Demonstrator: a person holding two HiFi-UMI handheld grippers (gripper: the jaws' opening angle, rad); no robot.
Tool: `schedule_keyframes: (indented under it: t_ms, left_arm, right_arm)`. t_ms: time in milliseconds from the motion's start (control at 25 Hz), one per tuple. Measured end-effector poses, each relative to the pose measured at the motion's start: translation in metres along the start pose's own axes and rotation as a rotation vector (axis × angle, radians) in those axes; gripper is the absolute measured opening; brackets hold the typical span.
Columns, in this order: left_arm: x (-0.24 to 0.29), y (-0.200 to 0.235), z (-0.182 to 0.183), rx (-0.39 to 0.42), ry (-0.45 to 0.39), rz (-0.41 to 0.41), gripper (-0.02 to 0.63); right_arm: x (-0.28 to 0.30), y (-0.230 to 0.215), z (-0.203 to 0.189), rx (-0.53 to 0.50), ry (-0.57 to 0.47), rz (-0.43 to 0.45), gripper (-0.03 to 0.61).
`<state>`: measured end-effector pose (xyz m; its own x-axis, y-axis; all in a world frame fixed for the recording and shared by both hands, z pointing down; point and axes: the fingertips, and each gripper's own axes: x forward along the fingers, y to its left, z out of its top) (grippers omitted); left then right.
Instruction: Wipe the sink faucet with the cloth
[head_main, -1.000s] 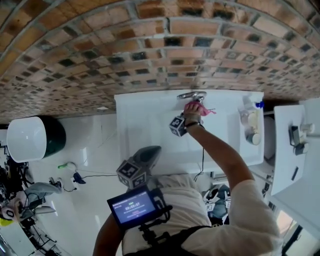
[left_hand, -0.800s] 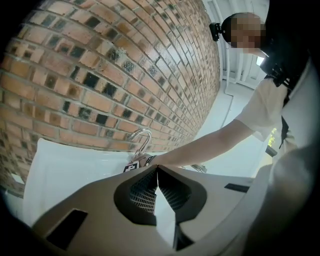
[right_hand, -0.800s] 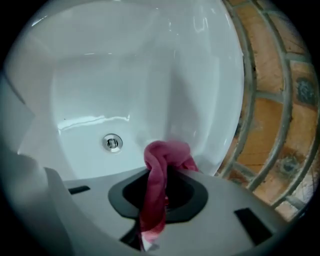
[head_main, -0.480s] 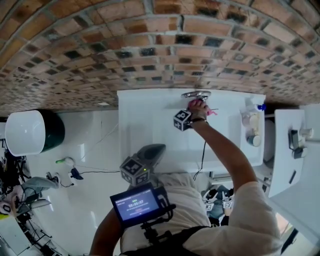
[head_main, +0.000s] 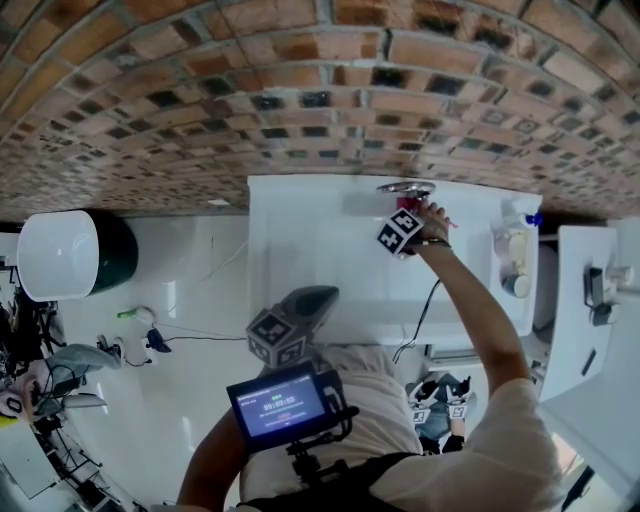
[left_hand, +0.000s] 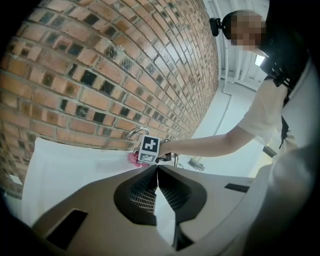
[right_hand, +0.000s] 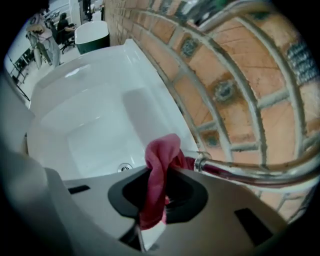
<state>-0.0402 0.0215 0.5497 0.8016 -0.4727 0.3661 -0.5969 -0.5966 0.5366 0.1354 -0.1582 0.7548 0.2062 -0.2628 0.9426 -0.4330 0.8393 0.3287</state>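
Two claws are in view, but only one is at work. The right claw (right_hand: 156, 197) has its jaws closed on the pink cloth (right_hand: 161, 160). It pinches the cloth low, so a loose fold stands up past the tips. That fold touches the chrome sink faucet (right_hand: 235, 172), whose spout runs just ahead of the tips and off to their right. Holding the cloth this way probably lets the fabric do the rubbing and spares the metal from the hard jaws. The white sink (right_hand: 85, 120) lies ahead of this claw to the left, and the brick wall (right_hand: 235, 75) is close on its right. The left claw (left_hand: 156, 182) has its jaws together on nothing. It hangs well back from the faucet, near the person's body, most likely just to stay out of the way. With cloth on spout, the wiping seems to be under way.
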Motion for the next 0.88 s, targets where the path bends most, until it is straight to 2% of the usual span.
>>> schedule_keyframes:
  t_ms: [320, 520, 600, 680, 720, 880]
  left_arm:
    - [0.01, -0.009, 0.001, 0.022, 0.007, -0.019, 0.003]
    - [0.017, -0.015, 0.0, 0.013, 0.019, -0.031, 0.003]
    - [0.019, -0.016, -0.001, 0.008, 0.025, -0.036, 0.003]
    - [0.02, -0.015, 0.0, 0.009, 0.028, -0.035, 0.003]
    - [0.021, -0.014, 0.001, 0.015, 0.026, -0.031, 0.003]
    - [0.024, -0.01, 0.005, 0.019, 0.027, -0.016, 0.003]
  right_arm:
    - [-0.007, -0.015, -0.019, 0.133, -0.044, 0.089, 0.072]
    - [0.001, -0.031, -0.028, 0.244, -0.103, 0.183, 0.074]
    - [0.005, -0.03, -0.025, 0.305, -0.147, 0.277, 0.074]
    - [0.003, -0.019, -0.025, 0.382, -0.155, 0.428, 0.074]
    - [0.003, -0.018, -0.028, 0.414, -0.149, 0.476, 0.075]
    - [0.01, -0.043, -0.041, 0.505, -0.179, 0.509, 0.075]
